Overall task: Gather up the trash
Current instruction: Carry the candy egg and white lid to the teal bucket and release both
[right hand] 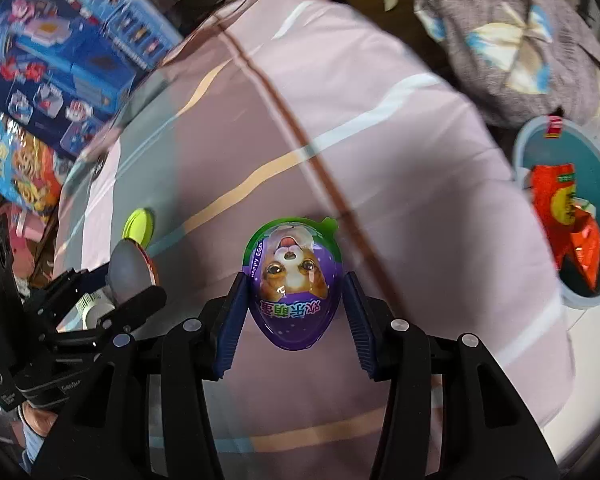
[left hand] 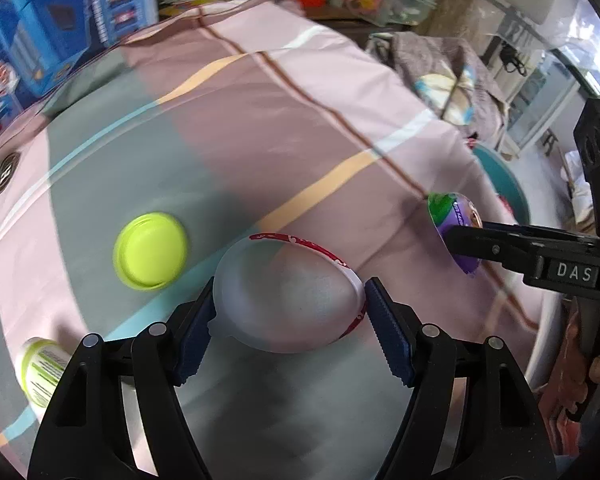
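Note:
My left gripper (left hand: 290, 312) is shut on a clear egg-shaped plastic shell (left hand: 284, 296) with a red printed rim, held above the striped cloth. My right gripper (right hand: 294, 304) is shut on a purple egg-shaped pack (right hand: 292, 284) with a dog picture and a green edge. In the left wrist view that purple pack (left hand: 454, 224) shows at the right, clamped in the right gripper's fingers (left hand: 496, 246). In the right wrist view the left gripper (right hand: 136, 280) with its clear shell (right hand: 130, 270) sits at the lower left. A yellow-green lid (left hand: 152, 256) lies on the cloth.
A teal bin (right hand: 540, 152) holding an orange-red wrapper (right hand: 564, 216) stands past the right edge of the cloth-covered surface (right hand: 380, 160). A small white bottle with a green label (left hand: 44, 368) lies at the lower left. Blue toy boxes (right hand: 60, 60) and a folded grey blanket (right hand: 512, 40) border the far side.

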Tool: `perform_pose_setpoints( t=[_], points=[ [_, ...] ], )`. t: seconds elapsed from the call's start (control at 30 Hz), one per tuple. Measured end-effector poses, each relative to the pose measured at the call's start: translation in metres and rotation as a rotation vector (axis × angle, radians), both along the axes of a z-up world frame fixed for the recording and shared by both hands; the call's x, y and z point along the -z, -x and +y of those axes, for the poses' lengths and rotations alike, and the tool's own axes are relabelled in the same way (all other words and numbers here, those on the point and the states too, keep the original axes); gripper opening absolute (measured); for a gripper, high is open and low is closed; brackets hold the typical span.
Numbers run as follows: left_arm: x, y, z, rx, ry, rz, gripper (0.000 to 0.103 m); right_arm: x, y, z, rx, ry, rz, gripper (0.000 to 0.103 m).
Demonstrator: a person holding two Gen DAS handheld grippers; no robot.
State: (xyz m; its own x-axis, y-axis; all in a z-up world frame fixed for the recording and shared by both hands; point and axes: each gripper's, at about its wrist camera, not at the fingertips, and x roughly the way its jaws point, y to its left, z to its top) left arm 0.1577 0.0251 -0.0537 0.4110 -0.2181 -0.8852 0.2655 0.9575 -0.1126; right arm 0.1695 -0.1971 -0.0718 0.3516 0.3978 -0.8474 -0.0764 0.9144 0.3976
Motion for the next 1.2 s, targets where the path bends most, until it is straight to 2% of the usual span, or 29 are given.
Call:
perform_pose_setpoints(
  t=[0.2,0.43,0.87,1.2],
  points=[
    [-0.007,-0.003,-0.044,0.055,0.017,-0.007,0.073,-0.009,0.002,-0.043,0.067,-0.013,-0.027,0.046],
    [-0.015,-0.007,-0.097,0.122,0.024,-0.017,0.073,-0.015,0.005,-0.113,0.189,-0.039,-0.062,0.046],
    [-0.025,-0.019,-0.205,0.259,-0.001,-0.017,0.073,-0.019,0.022,-0.244,0.399,-0.077,-0.099,0.046],
    [-0.018,-0.037,-0.284,0.353,-0.019,0.007,0.073,-0.008,0.025,-0.296,0.459,-0.079,-0.066,0.046]
  ],
)
